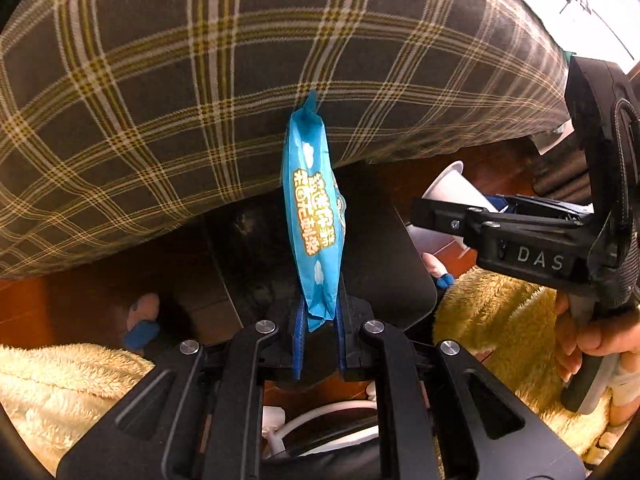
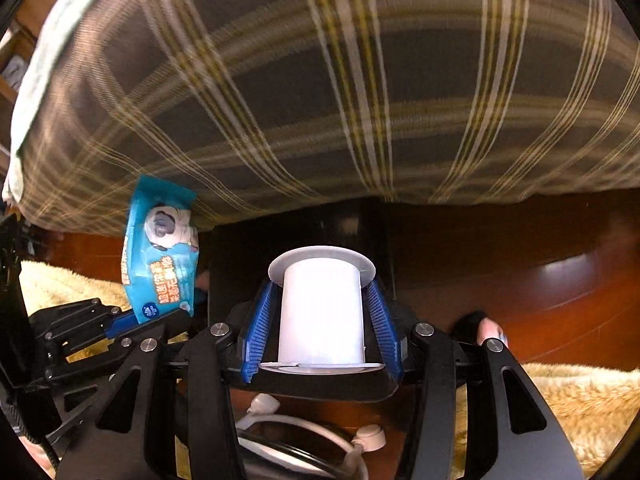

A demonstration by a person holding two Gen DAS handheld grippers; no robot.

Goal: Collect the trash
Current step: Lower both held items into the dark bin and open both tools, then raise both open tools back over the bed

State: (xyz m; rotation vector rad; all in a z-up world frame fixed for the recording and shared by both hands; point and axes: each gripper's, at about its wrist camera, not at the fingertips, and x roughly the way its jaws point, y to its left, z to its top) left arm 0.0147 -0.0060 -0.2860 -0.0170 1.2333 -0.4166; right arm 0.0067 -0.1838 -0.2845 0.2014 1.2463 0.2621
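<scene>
My left gripper (image 1: 319, 320) is shut on a blue wet-wipe packet (image 1: 314, 216), held by its bottom edge and standing upright in front of the plaid bedspread (image 1: 200, 80). The packet also shows in the right wrist view (image 2: 162, 252), with the left gripper (image 2: 132, 322) below it. My right gripper (image 2: 322, 320) is shut on a white plastic spool (image 2: 322, 308), its blue pads pressing both sides. In the left wrist view the right gripper (image 1: 424, 208) is at the right, with the white spool (image 1: 448, 192) in it.
A black bin (image 1: 384, 256) stands open under both grippers, also in the right wrist view (image 2: 240, 264). The dark red wooden floor (image 2: 520, 272) lies around it. Fluffy yellow fabric (image 1: 496, 308) lies on both sides. A white fan-like ring (image 2: 304, 440) sits below.
</scene>
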